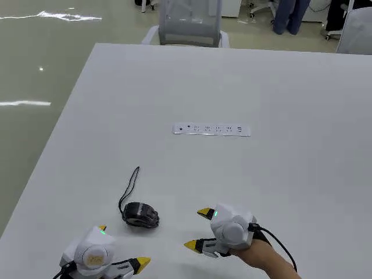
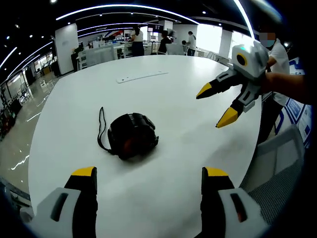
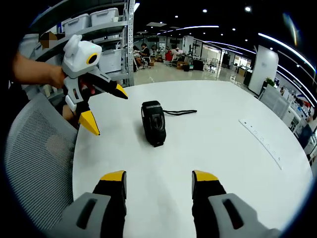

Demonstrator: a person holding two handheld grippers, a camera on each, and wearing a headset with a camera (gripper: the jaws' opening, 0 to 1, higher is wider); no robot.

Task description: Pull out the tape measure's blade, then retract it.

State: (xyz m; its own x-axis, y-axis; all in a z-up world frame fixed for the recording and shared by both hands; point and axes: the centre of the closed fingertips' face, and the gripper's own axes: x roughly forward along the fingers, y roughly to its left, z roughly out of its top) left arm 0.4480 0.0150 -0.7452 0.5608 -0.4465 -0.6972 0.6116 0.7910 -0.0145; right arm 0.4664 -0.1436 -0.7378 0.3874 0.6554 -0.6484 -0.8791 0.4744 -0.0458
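A black tape measure [image 1: 140, 214] with a thin black wrist strap lies on the white table [image 1: 232, 87] near its front edge, blade retracted. My left gripper [image 1: 122, 245] is open just left of and nearer than it, yellow-tipped fingers apart and empty. My right gripper [image 1: 197, 229] is open to the right of it, also empty. In the left gripper view the tape measure [image 2: 131, 135] sits ahead of my open left gripper [image 2: 149, 173], with the right gripper [image 2: 215, 105] at upper right. In the right gripper view the tape measure [image 3: 153, 122] lies ahead of my right gripper [image 3: 158, 177], with the left gripper [image 3: 106, 111] beside it.
A white power strip [image 1: 211, 129] is set flat in the middle of the table, also visible as the power strip [image 2: 141, 76] and the power strip [image 3: 260, 136]. A grey office chair [image 1: 189, 23] stands at the far edge. The table's left edge runs close to the left gripper.
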